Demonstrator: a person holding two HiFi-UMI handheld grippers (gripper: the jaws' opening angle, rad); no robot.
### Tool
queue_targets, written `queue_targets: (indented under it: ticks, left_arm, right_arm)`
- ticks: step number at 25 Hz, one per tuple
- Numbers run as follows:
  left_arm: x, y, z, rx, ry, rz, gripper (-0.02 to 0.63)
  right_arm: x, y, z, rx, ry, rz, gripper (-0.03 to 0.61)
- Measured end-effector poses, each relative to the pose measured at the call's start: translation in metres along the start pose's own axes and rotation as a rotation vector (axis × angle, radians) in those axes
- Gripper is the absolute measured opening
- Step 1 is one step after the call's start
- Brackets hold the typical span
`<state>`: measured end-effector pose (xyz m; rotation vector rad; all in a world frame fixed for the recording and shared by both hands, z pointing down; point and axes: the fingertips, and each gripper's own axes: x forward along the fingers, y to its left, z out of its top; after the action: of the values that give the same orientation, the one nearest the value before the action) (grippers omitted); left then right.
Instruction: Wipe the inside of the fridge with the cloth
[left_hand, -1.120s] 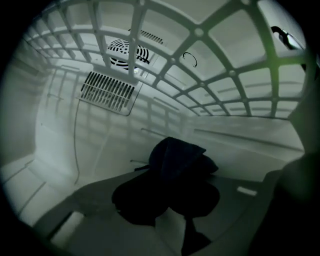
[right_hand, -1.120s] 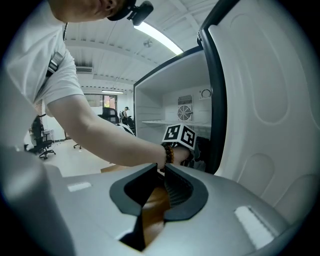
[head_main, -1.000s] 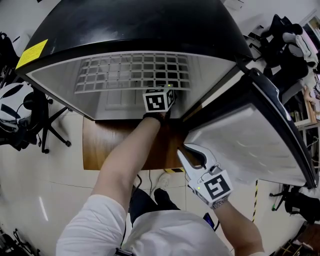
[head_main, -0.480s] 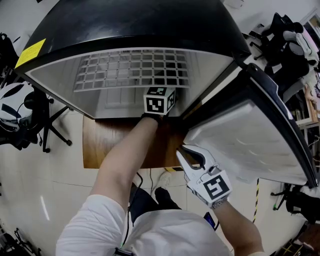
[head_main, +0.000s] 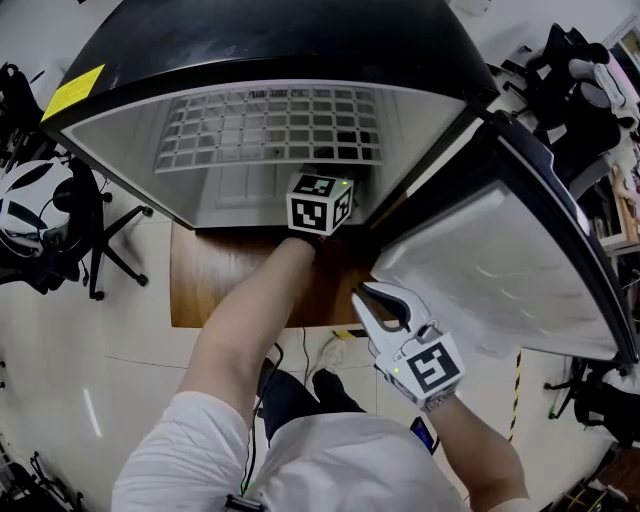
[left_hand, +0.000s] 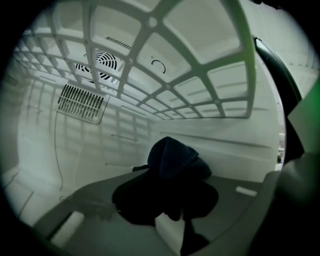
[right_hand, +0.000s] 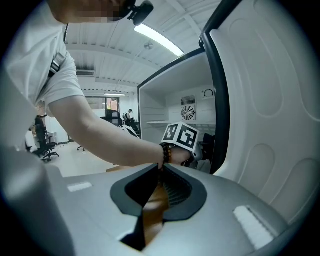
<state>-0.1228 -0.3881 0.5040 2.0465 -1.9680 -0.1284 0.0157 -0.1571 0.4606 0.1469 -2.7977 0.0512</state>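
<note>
The left gripper (left_hand: 170, 197) pinches a bunched dark cloth (left_hand: 172, 161); its jaws have just been closing a little, and the cloth fills the gap between them. The right gripper (right_hand: 161, 169) has its jaws pressed together on nothing.

The cloth is inside the fridge (head_main: 250, 40), under the wire shelf (left_hand: 165, 75), held up in front of the pale back wall. It looks to be toward the right side of the compartment, near the hinge side of the open door (head_main: 500, 270). Whether the cloth touches a wall or the floor of the compartment cannot be told from these views. The right gripper waits outside, near the person and just beside the door's near edge, well apart from the cloth.

As for progress, the door is already open and the cloth is already in hand and inside, so the wiping itself looks to be the step under way. No streaks or damp patches show on the walls, so how much has been wiped and how much is left cannot be judged. The back wall, the side walls and the shelf all look equally plain.

Counted: one fridge, one door, one wire shelf, one cloth and two grippers. There are two vents on the back wall, a round fan grille (left_hand: 99, 62) and a slotted one (left_hand: 80, 102). One wooden table (head_main: 230, 290) sits under the fridge.
</note>
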Motion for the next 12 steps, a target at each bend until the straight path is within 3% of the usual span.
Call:
queue_targets:
  ticks: [12]
  left_arm:
    - [-0.030,-0.027,-0.004,-0.009,-0.010,-0.033,0.091]
  right_arm:
    - [-0.006,0.013,0.001,0.011,-0.001,0.008,0.035]
